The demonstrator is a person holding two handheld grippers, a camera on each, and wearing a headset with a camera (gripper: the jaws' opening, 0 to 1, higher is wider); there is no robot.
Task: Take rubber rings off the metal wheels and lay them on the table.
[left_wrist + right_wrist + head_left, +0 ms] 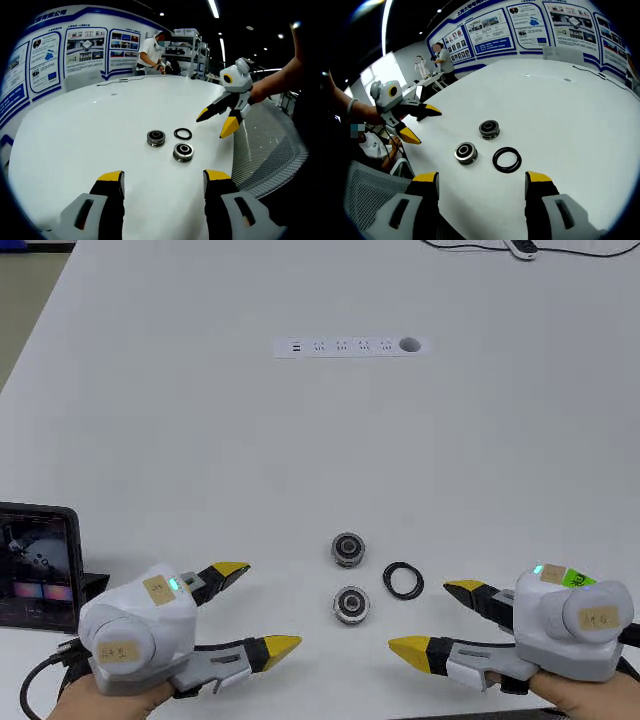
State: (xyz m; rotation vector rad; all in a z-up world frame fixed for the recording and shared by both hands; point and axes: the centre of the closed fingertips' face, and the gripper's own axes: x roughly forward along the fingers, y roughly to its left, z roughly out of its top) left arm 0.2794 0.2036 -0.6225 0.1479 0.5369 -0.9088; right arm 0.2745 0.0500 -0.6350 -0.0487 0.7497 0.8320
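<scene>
The left gripper point(257, 608) and the right gripper point(436, 618) are held wide open, and nothing is gripped. A near wheel point(351, 604) and a far wheel point(348, 549) are laid flat between them, low in the middle of the head view. One rubber ring point(403, 580) is already laid on the table point(200, 420), just right of the wheels. The far wheel looks darker, so its ring is probably still on. It is found above both grippers, about as near to one as the other.

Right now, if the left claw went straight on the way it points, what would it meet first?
Most likely the nearer metal wheel, lying just ahead of the left claw; depth is uncertain.
</scene>
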